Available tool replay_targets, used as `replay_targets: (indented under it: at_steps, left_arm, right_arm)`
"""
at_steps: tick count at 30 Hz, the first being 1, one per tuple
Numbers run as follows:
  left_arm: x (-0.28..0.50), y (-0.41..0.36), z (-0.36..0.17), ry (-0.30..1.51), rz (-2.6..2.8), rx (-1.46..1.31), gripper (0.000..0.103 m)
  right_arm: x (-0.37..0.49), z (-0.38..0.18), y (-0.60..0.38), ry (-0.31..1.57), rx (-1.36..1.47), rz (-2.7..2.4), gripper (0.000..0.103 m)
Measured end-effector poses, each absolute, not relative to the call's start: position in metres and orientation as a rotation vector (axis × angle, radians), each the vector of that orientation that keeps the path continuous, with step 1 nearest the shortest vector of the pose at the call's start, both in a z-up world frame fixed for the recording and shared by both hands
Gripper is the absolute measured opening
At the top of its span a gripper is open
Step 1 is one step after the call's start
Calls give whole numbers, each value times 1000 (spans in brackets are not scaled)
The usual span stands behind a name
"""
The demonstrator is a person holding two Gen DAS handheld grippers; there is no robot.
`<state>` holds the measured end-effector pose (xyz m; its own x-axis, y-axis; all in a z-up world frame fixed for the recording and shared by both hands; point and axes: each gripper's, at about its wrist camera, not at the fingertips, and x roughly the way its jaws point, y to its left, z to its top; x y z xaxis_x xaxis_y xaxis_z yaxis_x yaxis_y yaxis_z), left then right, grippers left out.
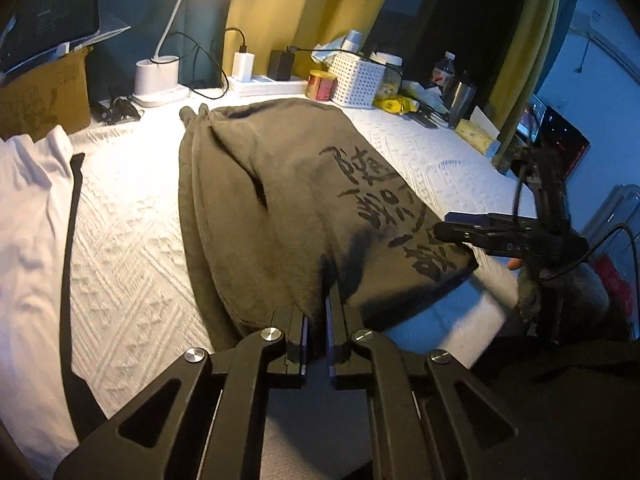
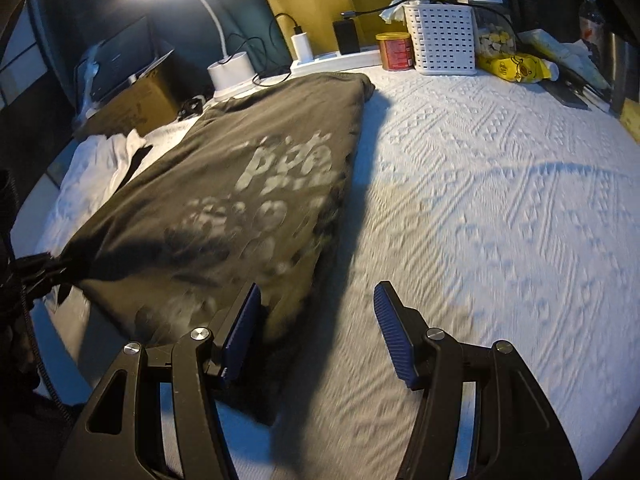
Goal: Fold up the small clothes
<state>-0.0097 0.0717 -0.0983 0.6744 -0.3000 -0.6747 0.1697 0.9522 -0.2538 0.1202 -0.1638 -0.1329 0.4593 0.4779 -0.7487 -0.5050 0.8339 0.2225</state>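
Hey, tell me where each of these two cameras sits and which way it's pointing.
Left wrist: rides the left claw, angled down along the dark green shirt toward the cluttered far edge; own fingers pinch the shirt's near hem; the right claw shows at right.
Right wrist: rides the right claw, angled down over the white bedspread beside the shirt; own fingers open, empty.
Shared: shirt, bedspread, white basket, lamp base.

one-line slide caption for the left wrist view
Left gripper shut on the near hem of the olive printed t-shirt spread over the white quilt.
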Motion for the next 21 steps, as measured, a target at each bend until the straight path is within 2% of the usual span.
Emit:
replay_targets:
  at_steps: [6, 9, 13, 18, 21]
  left_arm:
    - [-13, 74, -111, 812, -259, -188, 4]
    - [-16, 73, -112, 814, -264, -192, 4]
    - [-15, 70, -117, 830, -265, -194, 4]
    - [-16, 68, -120, 847, -271, -191, 6]
    - [-20, 60, -120, 861, -300, -155, 6]
  right_arm:
    - [90, -137, -163, 895, -35, 635, 61]
    - [83, -140, -164, 905, 9, 661, 36]
    - [75, -142, -167, 909, 37, 655, 15]
    - [67, -139, -181, 913, 95, 646, 8]
    - [65, -129, -187, 894, 75, 631, 7]
